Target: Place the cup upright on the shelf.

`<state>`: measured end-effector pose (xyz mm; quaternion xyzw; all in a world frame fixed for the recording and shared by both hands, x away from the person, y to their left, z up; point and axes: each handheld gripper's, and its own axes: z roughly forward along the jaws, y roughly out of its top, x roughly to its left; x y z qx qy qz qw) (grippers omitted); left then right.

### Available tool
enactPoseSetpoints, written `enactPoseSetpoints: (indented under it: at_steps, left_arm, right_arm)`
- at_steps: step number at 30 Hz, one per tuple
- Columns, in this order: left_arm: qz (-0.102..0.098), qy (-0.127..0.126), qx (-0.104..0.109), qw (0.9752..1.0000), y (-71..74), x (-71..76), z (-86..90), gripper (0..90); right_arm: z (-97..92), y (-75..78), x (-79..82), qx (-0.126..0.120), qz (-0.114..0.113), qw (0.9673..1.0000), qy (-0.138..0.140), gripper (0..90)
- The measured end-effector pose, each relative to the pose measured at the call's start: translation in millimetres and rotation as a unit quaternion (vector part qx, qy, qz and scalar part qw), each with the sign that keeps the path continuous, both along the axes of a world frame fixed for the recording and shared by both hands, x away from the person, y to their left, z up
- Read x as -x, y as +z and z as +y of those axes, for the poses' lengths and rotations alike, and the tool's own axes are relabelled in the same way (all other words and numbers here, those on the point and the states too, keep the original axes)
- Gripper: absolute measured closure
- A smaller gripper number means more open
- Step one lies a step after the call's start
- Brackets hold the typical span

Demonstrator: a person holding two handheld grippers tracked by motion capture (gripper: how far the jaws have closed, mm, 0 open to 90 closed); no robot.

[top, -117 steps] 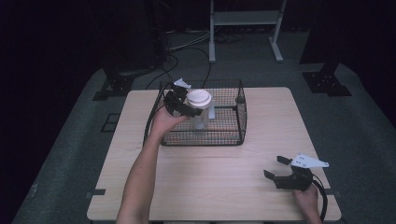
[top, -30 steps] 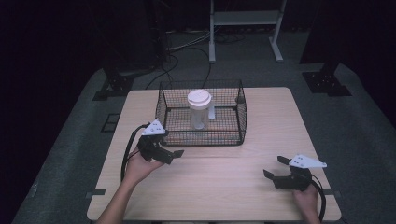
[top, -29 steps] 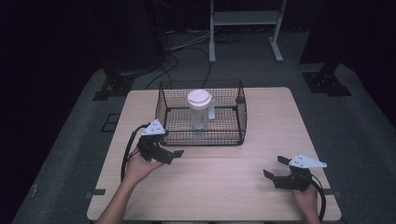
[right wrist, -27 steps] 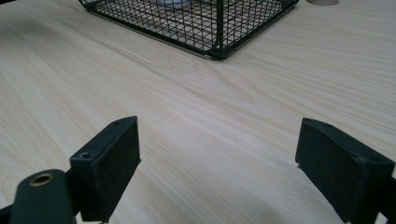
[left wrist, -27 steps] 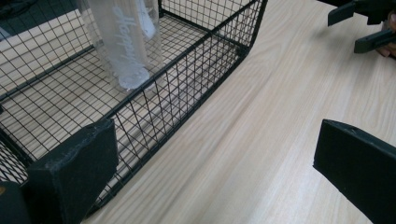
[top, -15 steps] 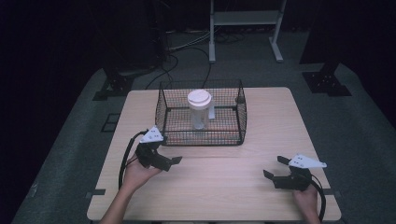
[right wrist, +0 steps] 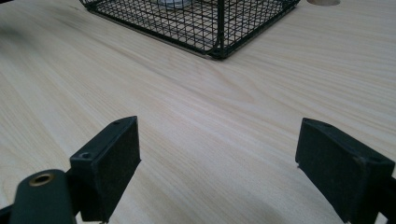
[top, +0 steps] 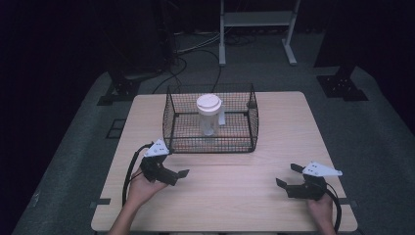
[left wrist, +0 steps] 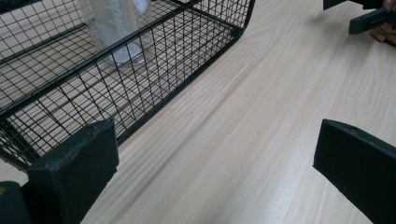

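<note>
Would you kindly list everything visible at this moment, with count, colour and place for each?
Table: one, light wood, centre of dark floor.
Wire basket: one, black, far middle of table.
Jar: one, clear with white lid, upright inside basket.
Stand: one, pale grey, on floor beyond table.
Left hand-held gripper: one, black, open, near-left of table.
Right hand-held gripper: one, black, open, near-right of table.

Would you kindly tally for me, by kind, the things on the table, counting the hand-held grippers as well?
Wire baskets: 1, the black basket.
Jars: 1, the clear jar with a white lid, upright inside the basket.
Grippers: 2, the left gripper and the right gripper, both open and empty.
Total: 4.
</note>
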<state>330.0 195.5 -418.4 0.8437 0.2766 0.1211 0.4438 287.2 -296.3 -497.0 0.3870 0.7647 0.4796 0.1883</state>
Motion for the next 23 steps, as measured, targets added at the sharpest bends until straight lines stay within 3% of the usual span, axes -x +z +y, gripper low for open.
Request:
enactPoseSetpoints:
  at_steps: [19, 23]
  left_arm:
    - [-0.016, 0.021, 0.026, 0.9993, -21.8, 19.1, 12.1, 0.0]
    - [-0.027, 0.032, 0.047, 0.9980, -29.5, 28.0, 16.0, 0.0]
  right_arm:
    - [0.1, 0.0, 0.0, 0.000, -0.001, 1.0000, 0.000, 12.9]
    - [0.0, 0.0, 0.0, 0.000, 0.000, 1.0000, 0.000, 12.9]
